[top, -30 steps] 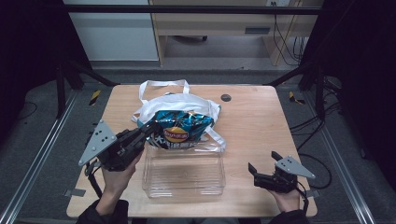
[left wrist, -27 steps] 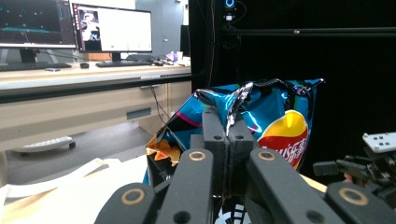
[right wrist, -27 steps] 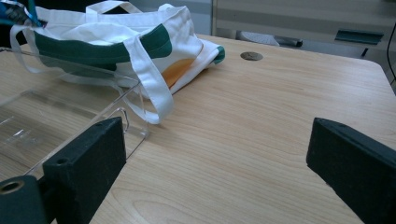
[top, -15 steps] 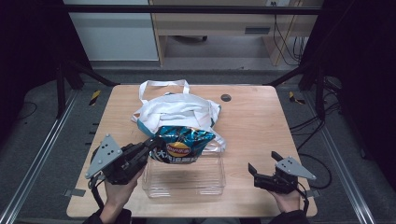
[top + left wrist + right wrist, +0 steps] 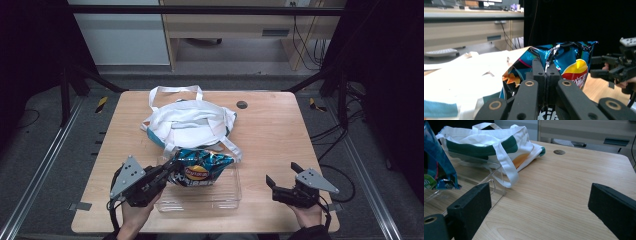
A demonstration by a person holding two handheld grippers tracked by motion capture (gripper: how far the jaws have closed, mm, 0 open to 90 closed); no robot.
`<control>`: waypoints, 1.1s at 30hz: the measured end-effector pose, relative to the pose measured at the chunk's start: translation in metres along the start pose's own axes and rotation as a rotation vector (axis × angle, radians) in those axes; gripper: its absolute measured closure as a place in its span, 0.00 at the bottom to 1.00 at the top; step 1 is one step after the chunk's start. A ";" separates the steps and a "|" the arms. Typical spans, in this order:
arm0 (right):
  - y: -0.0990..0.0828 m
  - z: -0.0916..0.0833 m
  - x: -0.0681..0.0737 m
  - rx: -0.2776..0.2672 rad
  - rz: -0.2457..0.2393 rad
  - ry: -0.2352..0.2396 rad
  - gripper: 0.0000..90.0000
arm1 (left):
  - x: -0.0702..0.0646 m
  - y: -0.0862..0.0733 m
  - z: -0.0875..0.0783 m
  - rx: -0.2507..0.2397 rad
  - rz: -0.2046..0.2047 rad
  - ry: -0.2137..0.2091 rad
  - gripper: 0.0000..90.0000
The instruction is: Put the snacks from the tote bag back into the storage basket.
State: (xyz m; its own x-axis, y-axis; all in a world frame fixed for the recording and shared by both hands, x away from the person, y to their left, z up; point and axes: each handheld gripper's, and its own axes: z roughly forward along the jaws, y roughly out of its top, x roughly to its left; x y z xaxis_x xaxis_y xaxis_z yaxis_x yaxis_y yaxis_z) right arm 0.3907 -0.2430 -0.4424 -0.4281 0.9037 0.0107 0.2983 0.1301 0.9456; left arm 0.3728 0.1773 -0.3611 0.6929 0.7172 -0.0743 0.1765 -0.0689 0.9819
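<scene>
A blue chip bag (image 5: 200, 167) hangs by its crimped top edge from my left gripper (image 5: 174, 166), which is shut on it. In the left gripper view the two black jaws meet on the bag's (image 5: 574, 65) silver-lined edge. The bag sits low over the far part of a clear plastic tray (image 5: 200, 200); whether it touches the tray floor I cannot tell. A white tote bag with teal trim (image 5: 190, 122) lies just behind the tray. My right gripper (image 5: 281, 176) rests at the near right of the table, open, with bare wood between its jaws (image 5: 540, 195).
The wooden table (image 5: 280, 130) has a small round hole (image 5: 242, 104) at the back, right of the tote (image 5: 499, 142). The tote's strap (image 5: 506, 167) drapes over the tray's far corner (image 5: 474, 167). A desk and cables stand beyond the table.
My left gripper has come down and toward the near edge, carrying the chip bag from above the tote to low over the clear tray. The right gripper has stayed put.
</scene>
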 end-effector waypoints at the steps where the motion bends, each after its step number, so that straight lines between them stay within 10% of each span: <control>1: 0.000 0.000 0.000 0.000 -0.001 -0.001 0.06 | 0.000 -0.002 0.001 0.006 -0.002 -0.002 1.00; 33: -0.001 0.002 0.000 0.006 -0.007 0.002 0.06 | 0.019 -0.029 0.017 0.090 -0.060 0.076 0.98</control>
State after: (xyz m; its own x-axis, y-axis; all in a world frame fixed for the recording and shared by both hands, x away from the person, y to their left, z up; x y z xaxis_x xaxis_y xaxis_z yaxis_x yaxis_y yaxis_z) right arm 0.3919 -0.2422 -0.4437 -0.4316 0.9021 0.0049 0.3004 0.1387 0.9437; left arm 0.3933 0.1810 -0.3936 0.6252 0.7718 -0.1159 0.2802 -0.0835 0.9563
